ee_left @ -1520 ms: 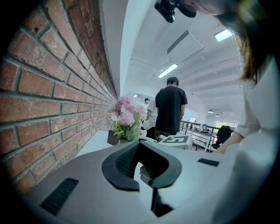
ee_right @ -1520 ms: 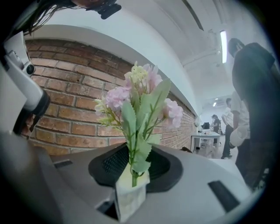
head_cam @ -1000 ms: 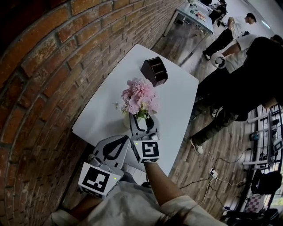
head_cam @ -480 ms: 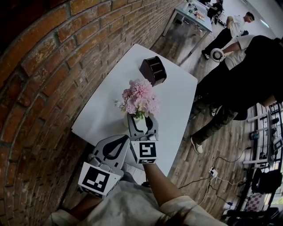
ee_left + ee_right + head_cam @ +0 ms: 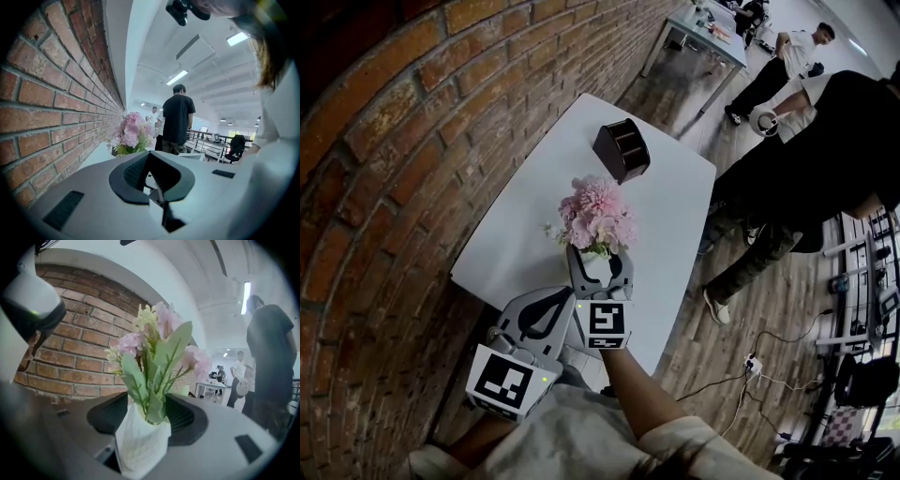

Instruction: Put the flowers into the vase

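1. Flowers [image 5: 598,214], pink with green leaves, stand in the white vase [image 5: 598,268] in the head view, near the front edge of the white table [image 5: 534,197]. A dark box [image 5: 622,150] stands farther back, well apart. The right gripper [image 5: 600,256] has its jaws on both sides of the vase. The left gripper [image 5: 556,292] hangs just beside it, lower in the picture.
2. In the left gripper view we see the jaws of the left gripper [image 5: 148,153] closed tip to tip, with nothing between them. The flowers [image 5: 132,133] show beyond, beside the brick wall [image 5: 56,93].
3. In the right gripper view the vase [image 5: 140,441] stands upright between the jaws of the right gripper [image 5: 147,414], which are opening wide. The pads appear apart from its sides. The stems of the flowers [image 5: 159,338] go down into the vase.
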